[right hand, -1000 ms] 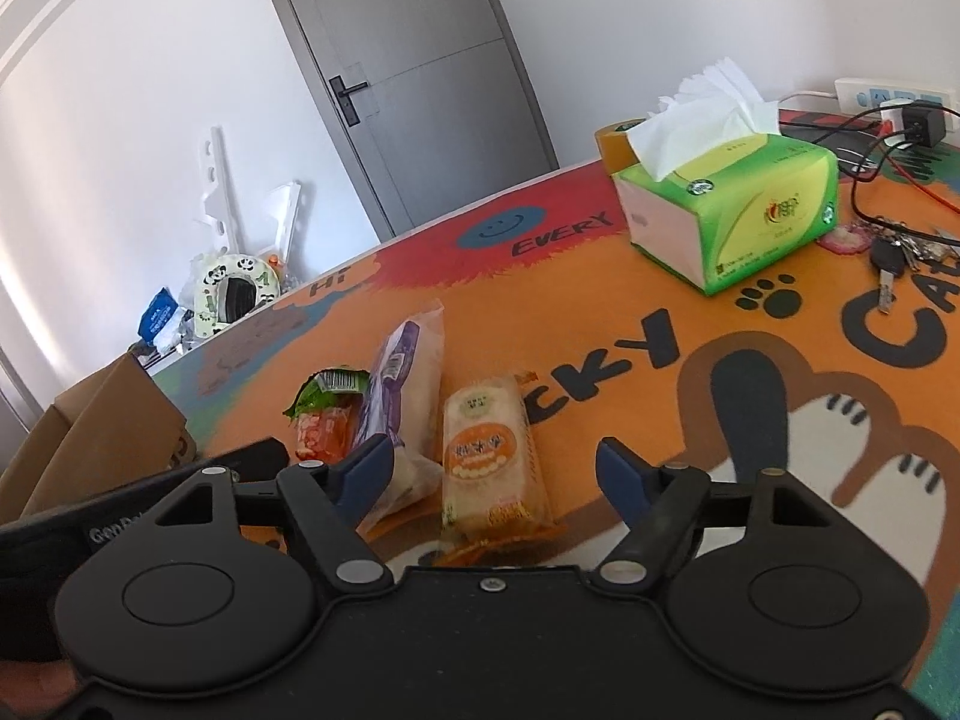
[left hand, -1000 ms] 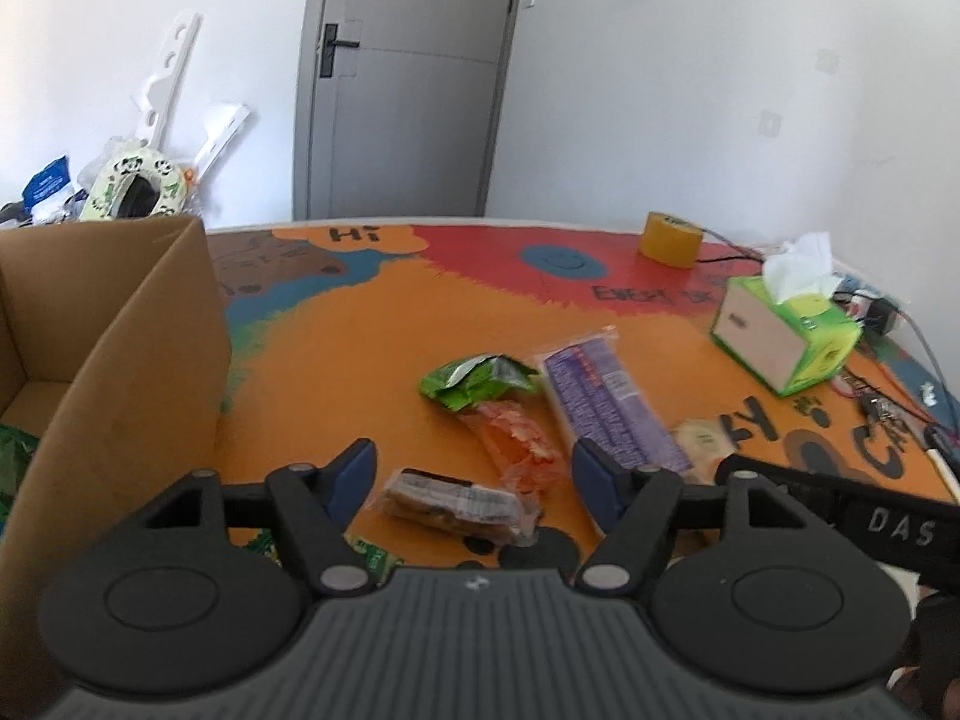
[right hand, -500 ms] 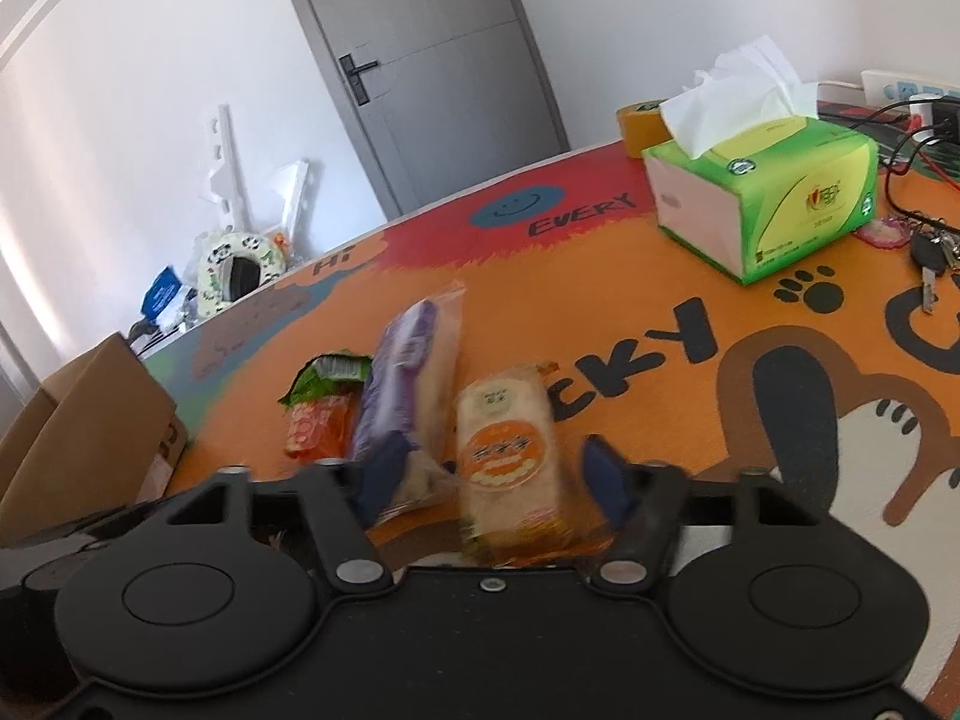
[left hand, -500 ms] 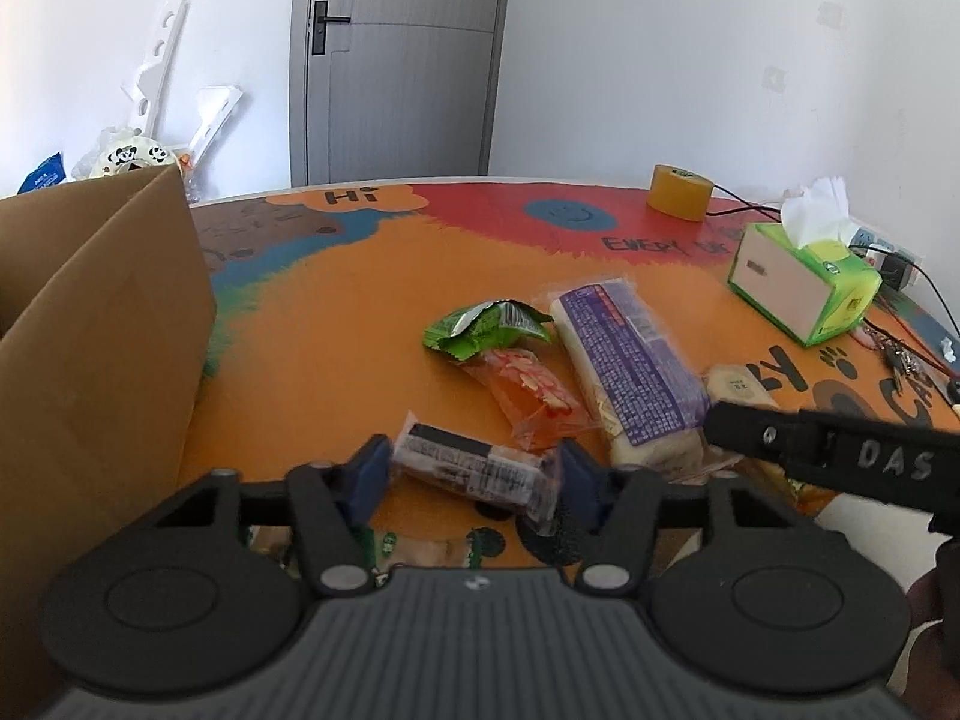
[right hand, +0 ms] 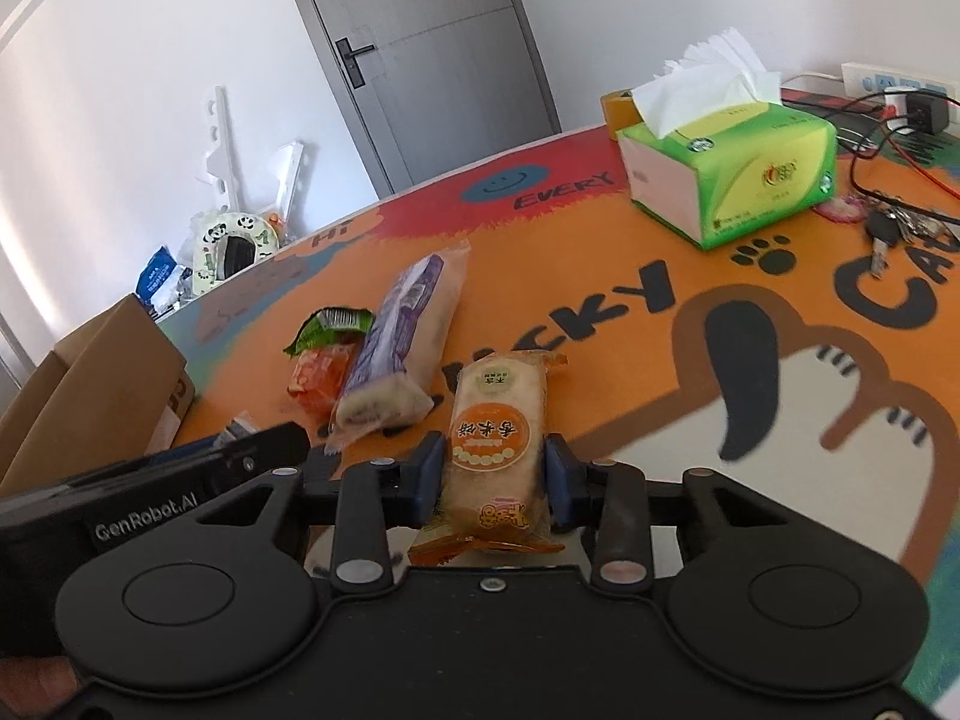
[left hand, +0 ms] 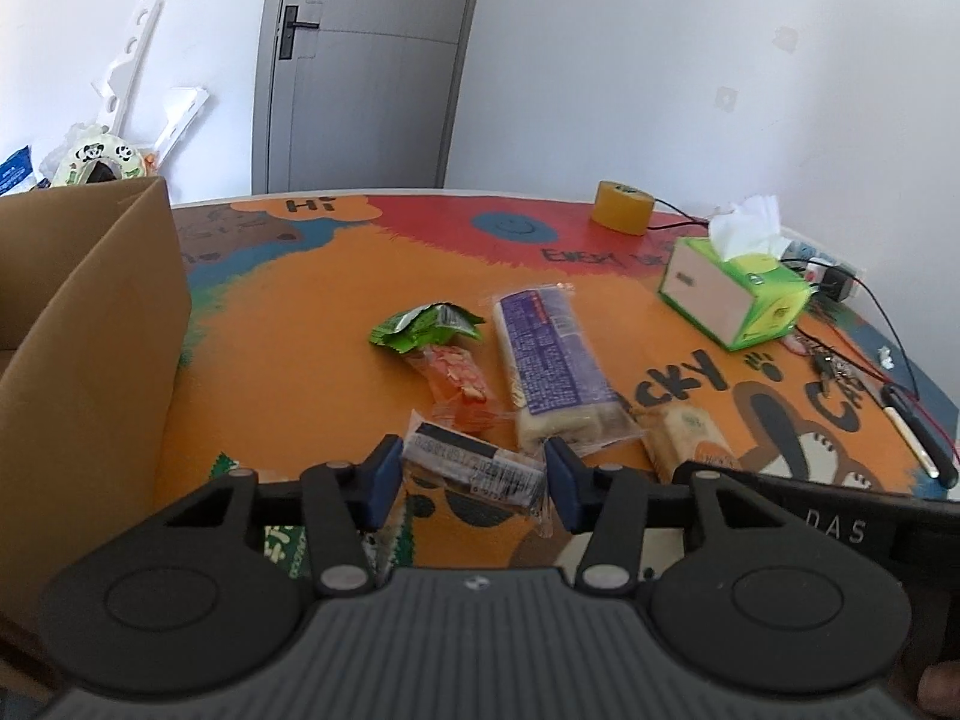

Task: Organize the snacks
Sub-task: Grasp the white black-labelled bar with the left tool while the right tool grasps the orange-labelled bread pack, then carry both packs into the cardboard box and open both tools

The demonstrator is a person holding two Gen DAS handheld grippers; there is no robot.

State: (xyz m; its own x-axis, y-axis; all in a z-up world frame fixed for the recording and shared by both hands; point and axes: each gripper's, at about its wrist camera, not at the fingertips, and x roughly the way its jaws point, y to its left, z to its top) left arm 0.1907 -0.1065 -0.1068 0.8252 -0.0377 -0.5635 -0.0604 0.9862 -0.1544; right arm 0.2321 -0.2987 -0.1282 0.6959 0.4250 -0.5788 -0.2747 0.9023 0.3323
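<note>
My left gripper (left hand: 472,478) is shut on a small clear-wrapped bar with a barcode label (left hand: 474,467), held just above the table. My right gripper (right hand: 493,474) is shut on an orange-labelled rice cracker pack (right hand: 495,444), which also shows in the left wrist view (left hand: 690,438). On the orange mat lie a long purple-labelled cake pack (left hand: 549,360), a small orange snack bag (left hand: 456,375) and a green snack bag (left hand: 423,327). They also show in the right wrist view: purple pack (right hand: 402,336), orange bag (right hand: 318,375).
An open cardboard box (left hand: 90,324) stands at the left, its wall close to my left gripper. A green tissue box (left hand: 735,294), a tape roll (left hand: 621,207), keys (right hand: 888,228), cables and a pen (left hand: 918,438) lie at the right.
Both grippers moved forward and closed: the left onto the barcode bar, the right onto the rice cracker pack. Both were open a second ago.
</note>
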